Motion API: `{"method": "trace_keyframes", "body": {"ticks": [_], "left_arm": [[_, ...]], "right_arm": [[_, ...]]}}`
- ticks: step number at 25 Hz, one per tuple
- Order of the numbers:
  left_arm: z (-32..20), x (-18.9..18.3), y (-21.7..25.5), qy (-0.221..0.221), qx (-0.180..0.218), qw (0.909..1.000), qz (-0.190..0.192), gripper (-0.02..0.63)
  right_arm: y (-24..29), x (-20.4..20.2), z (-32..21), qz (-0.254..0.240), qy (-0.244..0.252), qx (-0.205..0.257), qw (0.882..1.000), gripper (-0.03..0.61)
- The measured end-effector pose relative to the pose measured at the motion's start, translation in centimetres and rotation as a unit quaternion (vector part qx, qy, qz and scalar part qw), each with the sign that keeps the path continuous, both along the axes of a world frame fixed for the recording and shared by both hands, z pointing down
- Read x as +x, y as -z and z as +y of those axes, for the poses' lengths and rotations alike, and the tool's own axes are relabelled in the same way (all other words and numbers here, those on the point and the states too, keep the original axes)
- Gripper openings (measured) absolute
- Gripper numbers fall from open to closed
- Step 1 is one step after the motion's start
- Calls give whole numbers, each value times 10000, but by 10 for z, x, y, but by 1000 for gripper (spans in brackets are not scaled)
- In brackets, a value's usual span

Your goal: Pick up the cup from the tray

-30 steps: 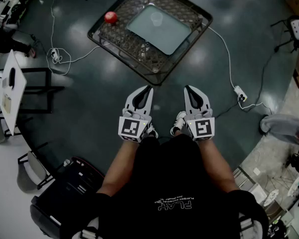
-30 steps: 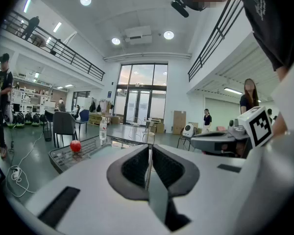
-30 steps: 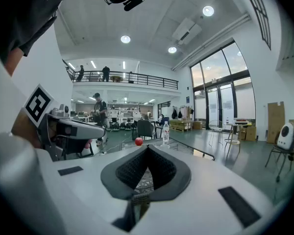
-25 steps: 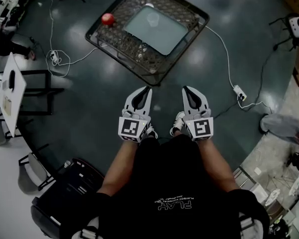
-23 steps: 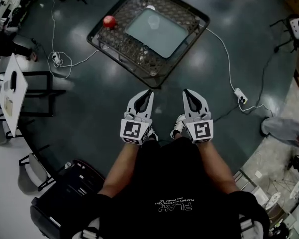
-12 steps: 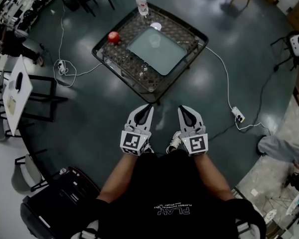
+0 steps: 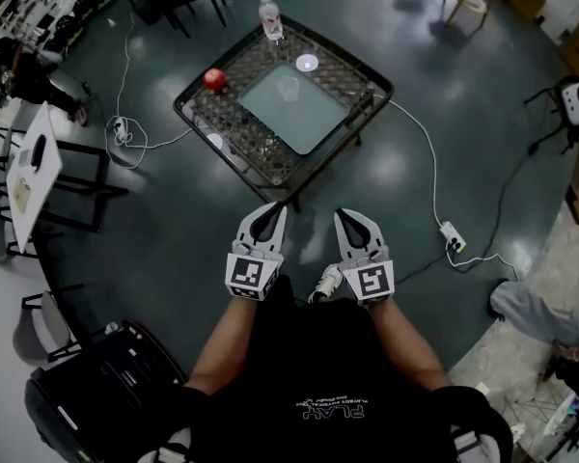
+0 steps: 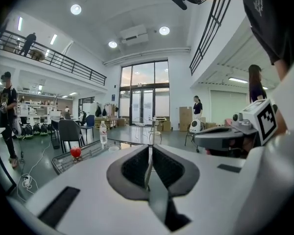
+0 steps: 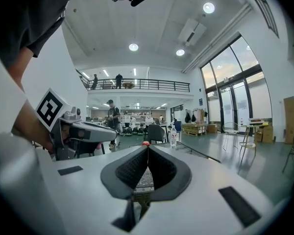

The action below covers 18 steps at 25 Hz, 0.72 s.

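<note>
A clear cup [image 7: 288,87] stands on a pale tray [image 7: 299,114] on a black mesh table [image 7: 234,128], far ahead of me. My left gripper [image 7: 274,210] and right gripper [image 7: 341,214] are held side by side over the floor, well short of the table. Both are shut with nothing between their jaws. In the left gripper view the shut left gripper [image 8: 148,150] points toward the table. In the right gripper view the shut right gripper [image 9: 147,151] hides most of the table. I cannot make out the cup in either gripper view.
On the table are a red apple [image 7: 213,78], a water bottle [image 7: 268,17] and a small white bowl [image 7: 307,63]. A white cable runs to a power strip [image 7: 451,236] on the floor at right. A black case [image 7: 101,394] lies behind me at left, a white side table [image 7: 31,167] further left.
The view has shifted, so the whole table with the bottle now shows and lies lower in the frame. Both grippers have drawn slightly closer together and stay shut.
</note>
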State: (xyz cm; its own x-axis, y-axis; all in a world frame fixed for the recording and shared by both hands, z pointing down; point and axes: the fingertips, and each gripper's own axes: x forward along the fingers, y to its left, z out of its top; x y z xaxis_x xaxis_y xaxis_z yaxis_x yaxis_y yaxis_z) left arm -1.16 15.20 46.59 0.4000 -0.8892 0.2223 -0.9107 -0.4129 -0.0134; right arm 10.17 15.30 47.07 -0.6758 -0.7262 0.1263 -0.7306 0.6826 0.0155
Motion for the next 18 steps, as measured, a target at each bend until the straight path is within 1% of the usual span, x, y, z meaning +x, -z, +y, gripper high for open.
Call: {"method": "trace_keyframes", "body": {"ticks": [2,4,6,10,12,14,18], "left_arm": [[-5,4,1,15,18,10000,33,28],[-10,7,-1,17,9,10000,46,28],[-14,6,-3,44,-21,10000,38,28],[-30,-14,-4,202,-27,9997,126,28],[-42,-26,-4,241,11,9997,-6,28],[-56,-33,-2,180,52,9998,-83,28],[-88,-42,-4,13,61,10000,-20,28]], "right_arm": [[0,6,-4,-92,-25,-29,10000,9],[-4,9,-9,-54,-44,-52,10000,9],[-6,8,-14,-116,-77,-27,9999,9],[-9,1,-29,21,-87,-27,10000,9],[-12,-6,-39,-17,-79,-39,10000,9],[-12,-14,-52,121,-72,-44,9999,9],[-4,-33,-83,315,-46,168,9994,9]]}}
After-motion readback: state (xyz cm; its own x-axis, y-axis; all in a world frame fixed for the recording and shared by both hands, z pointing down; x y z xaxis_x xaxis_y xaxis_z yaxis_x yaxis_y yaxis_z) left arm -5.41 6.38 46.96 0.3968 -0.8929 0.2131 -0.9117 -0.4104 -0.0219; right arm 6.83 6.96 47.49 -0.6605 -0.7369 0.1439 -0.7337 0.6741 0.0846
